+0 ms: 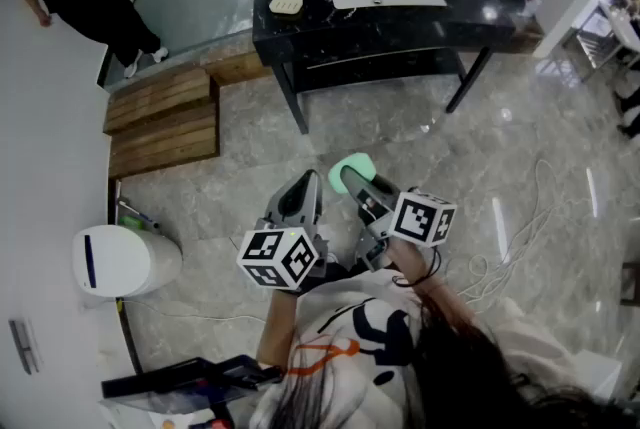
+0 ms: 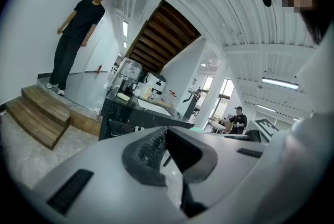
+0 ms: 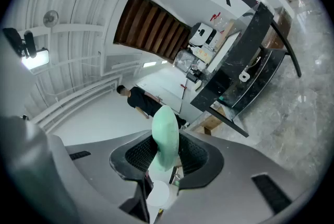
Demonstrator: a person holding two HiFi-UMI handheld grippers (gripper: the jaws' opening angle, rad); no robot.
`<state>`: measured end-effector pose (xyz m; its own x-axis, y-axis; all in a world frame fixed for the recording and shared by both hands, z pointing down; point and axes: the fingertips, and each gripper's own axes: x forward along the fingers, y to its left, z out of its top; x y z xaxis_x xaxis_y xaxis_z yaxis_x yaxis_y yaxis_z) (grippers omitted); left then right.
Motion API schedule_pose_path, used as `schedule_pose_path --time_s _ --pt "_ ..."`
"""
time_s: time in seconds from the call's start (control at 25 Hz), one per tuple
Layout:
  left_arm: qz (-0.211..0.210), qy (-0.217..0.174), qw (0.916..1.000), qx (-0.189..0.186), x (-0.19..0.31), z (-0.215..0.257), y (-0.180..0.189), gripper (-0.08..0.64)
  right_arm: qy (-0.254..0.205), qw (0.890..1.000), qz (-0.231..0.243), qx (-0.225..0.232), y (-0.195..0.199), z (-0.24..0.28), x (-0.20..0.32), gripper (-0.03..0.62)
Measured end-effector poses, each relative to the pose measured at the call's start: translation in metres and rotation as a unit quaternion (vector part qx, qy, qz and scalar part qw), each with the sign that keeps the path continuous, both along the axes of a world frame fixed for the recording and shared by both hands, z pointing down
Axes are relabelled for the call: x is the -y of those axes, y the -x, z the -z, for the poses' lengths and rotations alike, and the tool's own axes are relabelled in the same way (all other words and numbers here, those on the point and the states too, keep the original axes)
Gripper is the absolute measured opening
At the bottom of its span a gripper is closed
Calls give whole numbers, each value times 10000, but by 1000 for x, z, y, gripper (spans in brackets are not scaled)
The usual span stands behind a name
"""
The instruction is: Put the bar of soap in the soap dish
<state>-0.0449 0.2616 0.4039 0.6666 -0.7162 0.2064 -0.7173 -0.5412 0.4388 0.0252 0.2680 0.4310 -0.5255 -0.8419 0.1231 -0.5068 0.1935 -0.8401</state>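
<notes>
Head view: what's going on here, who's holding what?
A person stands on the marble floor, short of the black table, with a gripper in each hand. The right gripper is shut on the green bar of soap. The left gripper is shut with nothing in it. The soap dish sits near the table's left end in the head view, well ahead, so the soap is not placed yet.

The right gripper [image 3: 166, 157] clamps a pale green bar of soap [image 3: 166, 137] upright between its pads; ahead and to the right stands a black table [image 3: 250, 61]; a person [image 3: 143, 102] stands beyond.
</notes>
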Motion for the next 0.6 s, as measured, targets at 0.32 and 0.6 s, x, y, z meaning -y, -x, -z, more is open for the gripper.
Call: schedule_pose_path --time_s 0.32,0.6 --pt "48 7 10000 18 3 -2 -4 0 72 9997 26 216 -5 -3 1 127" --pt "103 9 9999 23 7 -2 -18 0 84 9996 118 253 -19 -3 6 127"
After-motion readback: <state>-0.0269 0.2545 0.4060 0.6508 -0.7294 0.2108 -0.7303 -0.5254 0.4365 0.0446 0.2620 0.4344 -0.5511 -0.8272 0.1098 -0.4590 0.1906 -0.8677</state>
